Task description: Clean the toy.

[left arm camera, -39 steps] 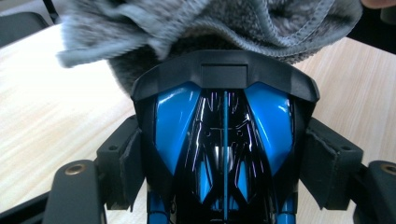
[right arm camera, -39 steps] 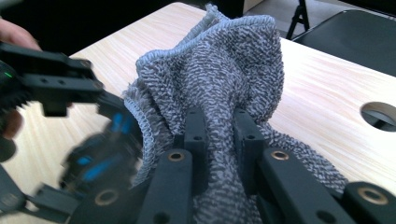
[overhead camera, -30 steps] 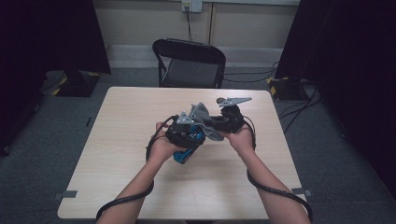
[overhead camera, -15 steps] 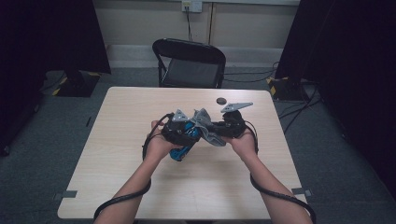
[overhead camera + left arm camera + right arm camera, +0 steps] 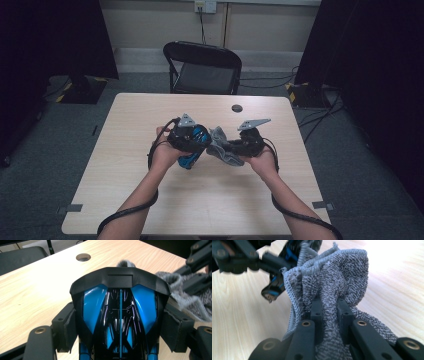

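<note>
High view | blue-black toy [image 5: 192,145] long axis slants toward person | grey cloth [image 5: 222,147] beside

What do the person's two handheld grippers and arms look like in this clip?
Both the left gripper and the right gripper are black, with brass-coloured pivot rivets, padded jaws and a grey three-cornered plate on top. A black cable trails from each along the forearms, which are bare, no sleeves showing.

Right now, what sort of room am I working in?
Probably a lab or recording room, not a home: a bare wooden table on grey carpet, a folding chair, dark curtains on both sides, and cables on the floor.
</note>
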`<action>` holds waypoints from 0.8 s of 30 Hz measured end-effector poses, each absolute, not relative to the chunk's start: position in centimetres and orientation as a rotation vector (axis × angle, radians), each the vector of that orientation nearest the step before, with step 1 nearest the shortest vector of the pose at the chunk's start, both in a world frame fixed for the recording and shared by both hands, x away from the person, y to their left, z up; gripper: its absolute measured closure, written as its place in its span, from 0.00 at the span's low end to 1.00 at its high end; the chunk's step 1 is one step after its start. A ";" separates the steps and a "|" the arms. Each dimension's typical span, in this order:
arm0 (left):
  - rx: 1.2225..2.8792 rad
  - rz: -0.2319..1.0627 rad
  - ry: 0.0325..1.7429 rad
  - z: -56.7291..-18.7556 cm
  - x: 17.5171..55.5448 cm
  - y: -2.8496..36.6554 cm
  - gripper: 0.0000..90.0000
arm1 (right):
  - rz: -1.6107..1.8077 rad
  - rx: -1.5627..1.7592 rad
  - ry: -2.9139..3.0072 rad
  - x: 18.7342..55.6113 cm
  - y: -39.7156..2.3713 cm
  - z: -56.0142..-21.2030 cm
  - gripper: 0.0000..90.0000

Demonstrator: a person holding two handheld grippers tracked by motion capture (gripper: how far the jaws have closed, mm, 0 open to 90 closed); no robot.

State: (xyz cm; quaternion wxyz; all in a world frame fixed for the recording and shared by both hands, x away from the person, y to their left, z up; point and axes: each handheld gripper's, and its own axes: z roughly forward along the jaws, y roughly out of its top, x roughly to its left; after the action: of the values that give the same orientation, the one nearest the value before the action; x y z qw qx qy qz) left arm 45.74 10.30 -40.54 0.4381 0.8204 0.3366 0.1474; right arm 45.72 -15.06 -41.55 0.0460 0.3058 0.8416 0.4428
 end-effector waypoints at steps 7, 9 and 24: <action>2.021 0.376 0.844 -39.9 45.7 10.9 0.28 | 1.283 0.936 2.601 45.6 -15.7 -42.3 0.88; 2.020 0.375 0.839 -39.8 45.7 11.0 0.28 | 1.280 0.956 2.590 45.8 -16.1 -42.4 0.88; 2.043 0.333 0.803 -40.9 44.9 9.6 0.28 | 1.420 1.064 2.392 47.5 -18.0 -38.8 0.88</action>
State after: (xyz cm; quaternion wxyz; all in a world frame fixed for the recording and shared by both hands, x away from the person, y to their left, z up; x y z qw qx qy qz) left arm 44.88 9.62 -40.85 0.4444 0.8243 0.3239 0.1345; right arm 47.47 -18.03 -38.77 0.0814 0.3561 0.8004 0.4752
